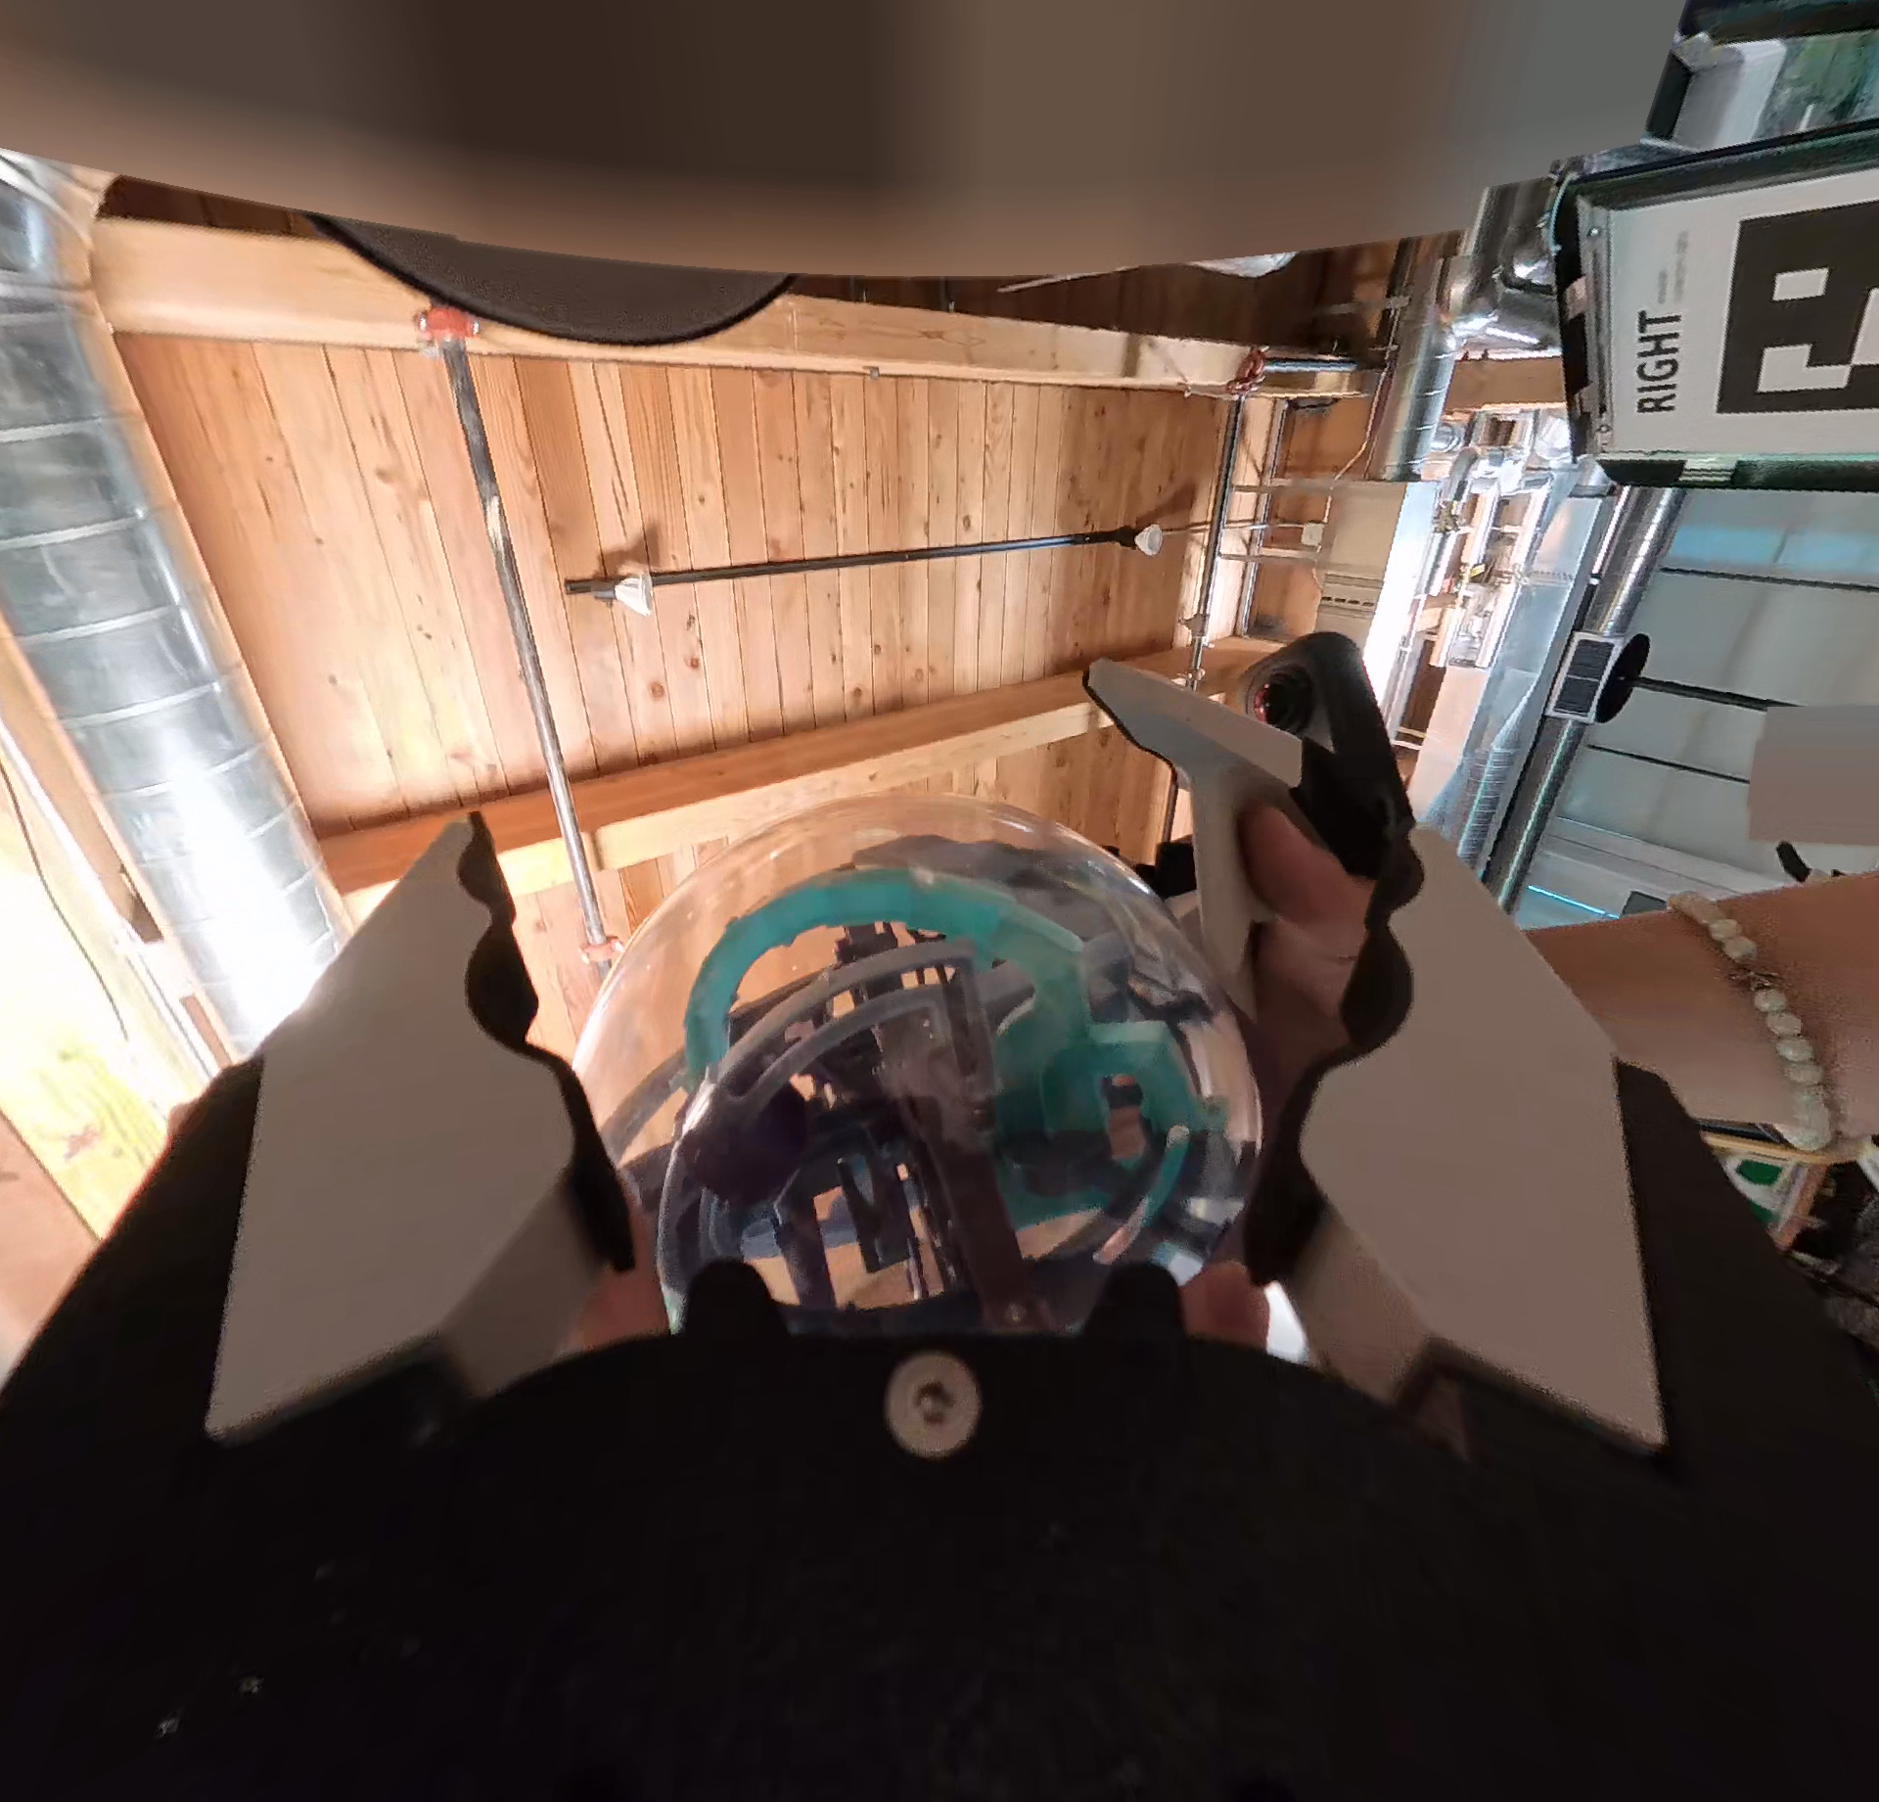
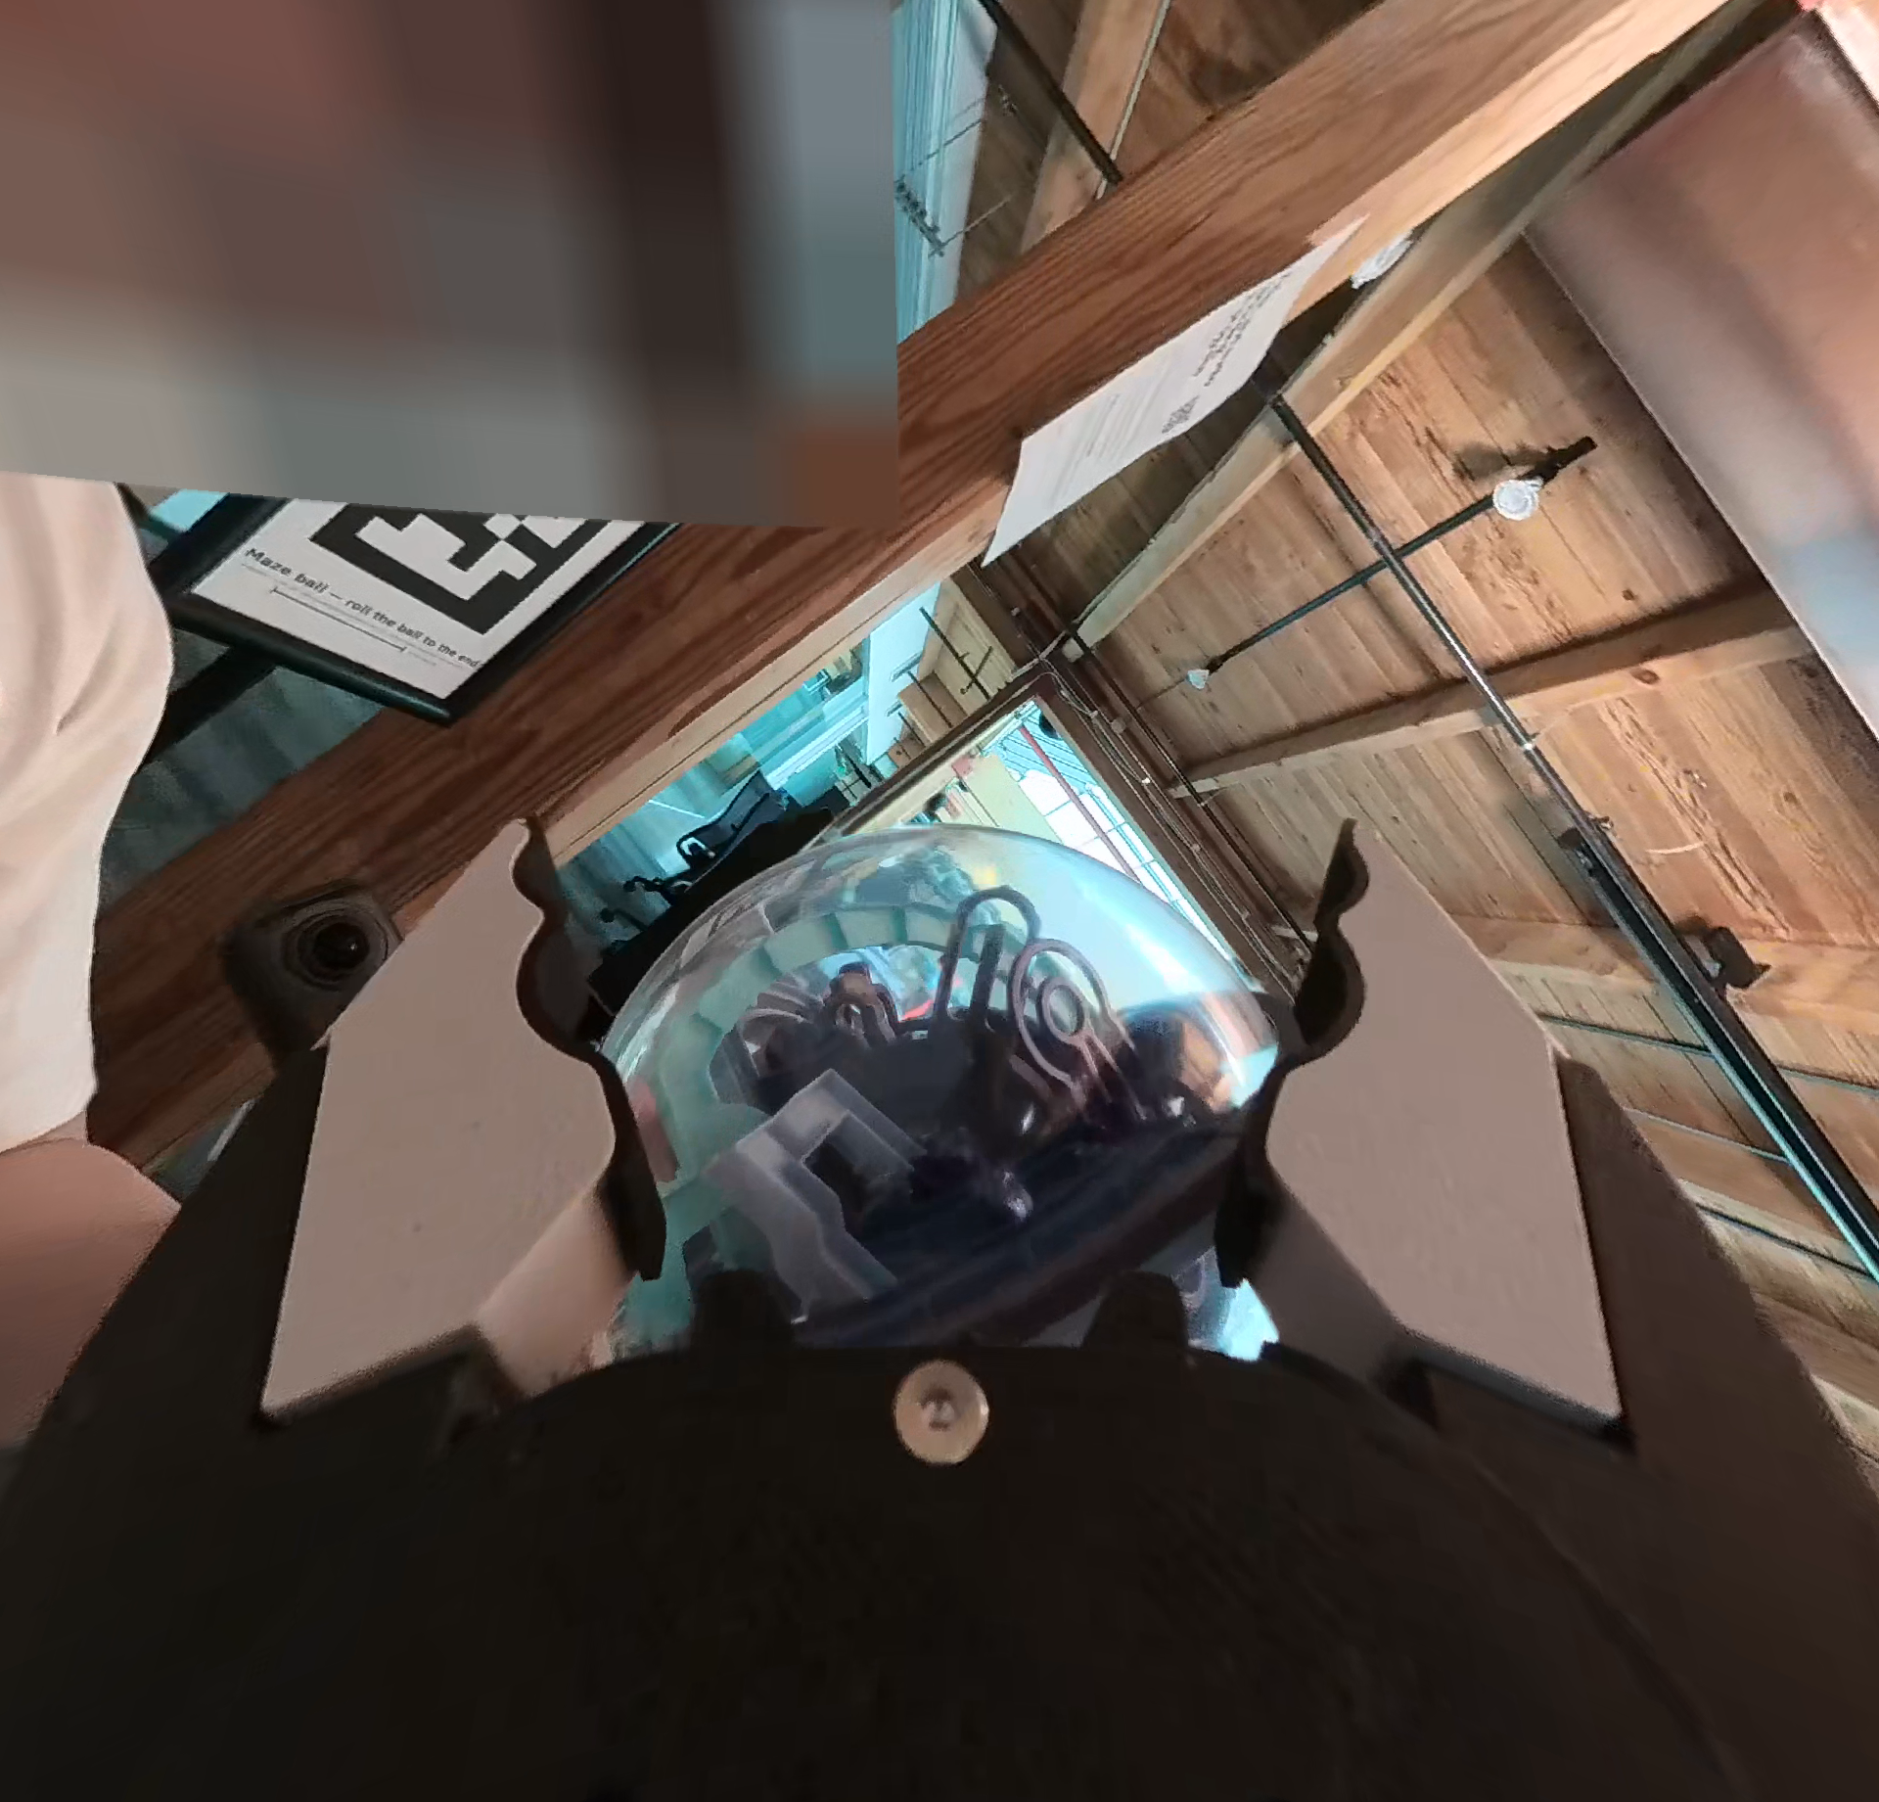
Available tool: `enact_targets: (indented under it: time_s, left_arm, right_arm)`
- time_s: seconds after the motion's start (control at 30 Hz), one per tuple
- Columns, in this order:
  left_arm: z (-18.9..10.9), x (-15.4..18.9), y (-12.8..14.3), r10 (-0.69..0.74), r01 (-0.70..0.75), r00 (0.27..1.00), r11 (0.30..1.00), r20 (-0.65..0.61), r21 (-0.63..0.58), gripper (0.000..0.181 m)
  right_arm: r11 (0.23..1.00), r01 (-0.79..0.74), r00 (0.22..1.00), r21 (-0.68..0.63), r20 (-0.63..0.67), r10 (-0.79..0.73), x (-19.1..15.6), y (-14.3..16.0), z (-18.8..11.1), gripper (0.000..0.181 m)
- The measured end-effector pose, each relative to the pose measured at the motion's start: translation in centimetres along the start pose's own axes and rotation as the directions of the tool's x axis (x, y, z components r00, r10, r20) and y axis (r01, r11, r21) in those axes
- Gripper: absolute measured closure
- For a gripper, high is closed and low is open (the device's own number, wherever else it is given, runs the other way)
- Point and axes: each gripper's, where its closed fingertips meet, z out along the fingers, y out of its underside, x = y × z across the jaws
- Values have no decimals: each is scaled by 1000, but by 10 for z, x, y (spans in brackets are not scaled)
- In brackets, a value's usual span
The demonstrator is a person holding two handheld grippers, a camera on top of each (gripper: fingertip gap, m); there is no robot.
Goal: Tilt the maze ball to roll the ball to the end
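The maze ball (image 1: pixel 915 1072) is a clear sphere with teal and grey tracks inside. It is held up toward the wooden ceiling. My left gripper (image 1: pixel 935 848) is shut on it, with the black finger pads (image 1: pixel 590 1163) pressing both sides. My right gripper (image 2: pixel 935 838) is shut on the same maze ball (image 2: pixel 935 1072) from another side. In the left wrist view, one white finger of the right gripper (image 1: pixel 1190 736) and a hand (image 1: pixel 1312 909) show just behind the ball. I cannot pick out the small ball inside.
A wooden plank ceiling (image 1: pixel 813 533) with beams and a metal duct (image 1: pixel 122 635) is overhead. A framed marker card (image 1: pixel 1729 329) hangs at the upper right. A person's wrist with a bead bracelet (image 1: pixel 1769 1021) is at the right. A thick wooden beam (image 2: pixel 1118 279) bears a paper sheet (image 2: pixel 1149 401).
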Motion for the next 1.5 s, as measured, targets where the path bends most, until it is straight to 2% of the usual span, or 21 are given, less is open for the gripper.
enact_targets:
  time_s: [0.13,0.53,0.7,1.0,1.37,1.5]
  left_arm:
    - [-1,2,-13,95,-94,995,995,-28,43,23]
    - [1,15,-25,287,-282,948,958,-136,53,23]
    - [5,19,-24,279,-282,939,959,-200,17,24]
    - [5,28,-10,236,-287,907,953,-349,-101,24]
    - [3,43,4,205,-299,878,940,-432,-162,24]
    - [1,41,9,157,-258,891,947,-427,-190,24]
  right_arm:
    - [999,-16,999,52,33,15,-2,-9,7,42]
    - [999,-3,996,46,88,-1,-9,-11,15,43]
    - [996,-33,999,81,41,30,-6,-11,9,42]
    - [957,-188,976,220,-69,207,9,9,-14,41]
    - [921,-258,943,293,-130,306,15,19,-36,42]
    - [927,-261,934,269,-173,313,16,26,-39,41]
